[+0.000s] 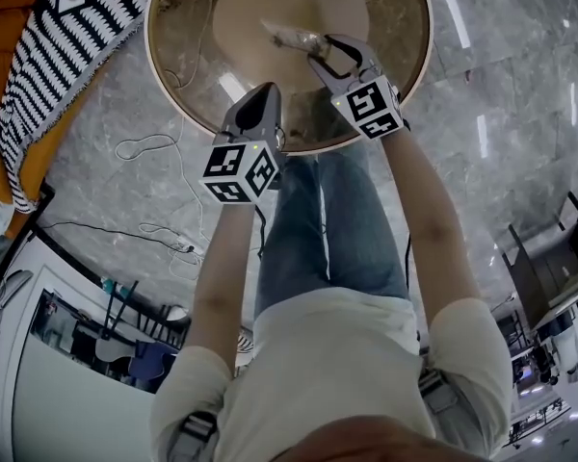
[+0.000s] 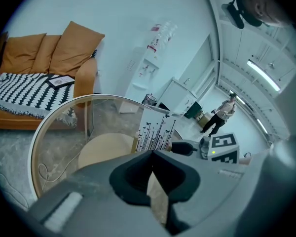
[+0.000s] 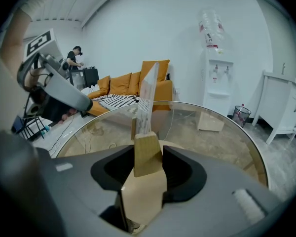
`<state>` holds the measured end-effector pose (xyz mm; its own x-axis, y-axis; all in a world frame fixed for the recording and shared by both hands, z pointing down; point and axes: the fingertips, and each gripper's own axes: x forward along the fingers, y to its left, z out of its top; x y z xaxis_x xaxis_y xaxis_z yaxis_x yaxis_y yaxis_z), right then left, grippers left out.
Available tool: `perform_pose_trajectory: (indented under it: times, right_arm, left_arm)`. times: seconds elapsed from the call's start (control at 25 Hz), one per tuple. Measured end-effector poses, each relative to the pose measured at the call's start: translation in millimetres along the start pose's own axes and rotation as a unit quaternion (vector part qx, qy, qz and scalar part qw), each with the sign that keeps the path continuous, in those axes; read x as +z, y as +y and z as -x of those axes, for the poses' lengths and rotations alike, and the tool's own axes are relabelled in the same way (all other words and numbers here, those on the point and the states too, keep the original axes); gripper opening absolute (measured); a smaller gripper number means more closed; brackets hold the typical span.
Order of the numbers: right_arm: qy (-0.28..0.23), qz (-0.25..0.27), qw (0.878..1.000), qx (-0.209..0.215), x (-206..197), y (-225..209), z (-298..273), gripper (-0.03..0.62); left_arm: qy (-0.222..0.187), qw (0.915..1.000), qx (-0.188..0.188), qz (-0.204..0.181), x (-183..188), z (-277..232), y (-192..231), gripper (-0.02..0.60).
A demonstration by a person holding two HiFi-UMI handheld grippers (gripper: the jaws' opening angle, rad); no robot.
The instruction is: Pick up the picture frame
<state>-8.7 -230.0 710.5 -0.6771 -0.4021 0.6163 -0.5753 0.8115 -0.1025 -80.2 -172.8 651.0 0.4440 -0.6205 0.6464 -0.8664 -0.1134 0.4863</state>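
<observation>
The picture frame (image 2: 155,128) is a clear upright panel printed with black stems and butterflies, on a wooden foot (image 3: 147,154). It stands over the round glass table (image 1: 173,85). My right gripper (image 3: 148,163) is shut on the wooden foot, with the panel (image 3: 148,100) rising edge-on beyond the jaws. In the head view the right gripper (image 1: 326,54) reaches over the table and holds the frame (image 1: 291,35). My left gripper (image 1: 260,96) hangs near the table's front rim, to the left of the frame, with its jaws shut on nothing (image 2: 152,154). Whether the foot touches the glass I cannot tell.
The table's pale wooden pedestal (image 1: 289,3) shows under the glass. An orange sofa (image 2: 49,58) with a black-and-white throw (image 1: 63,51) stands at the left. Cables (image 1: 159,234) lie on the marble floor. A water dispenser (image 3: 214,78), white cabinet (image 3: 286,102) and a standing person (image 2: 222,113) are farther off.
</observation>
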Motion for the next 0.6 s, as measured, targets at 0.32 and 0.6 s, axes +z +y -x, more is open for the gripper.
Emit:
perform_pose_trajectory:
  times: [0.32, 0.6]
  right_arm:
    - [0.002, -0.011, 1.000, -0.005, -3.4, 5.4, 7.2, 0.178]
    - [0.000, -0.017, 1.000, -0.006, -8.6, 7.4, 7.9, 0.178]
  left_arm:
    - [0.003, 1.0000, 0.002, -0.004, -2.6, 6.1, -0.8, 0.002]
    - [0.007, 0.9999, 0.007, -0.008, -8.0, -0.2, 6.6, 0.002]
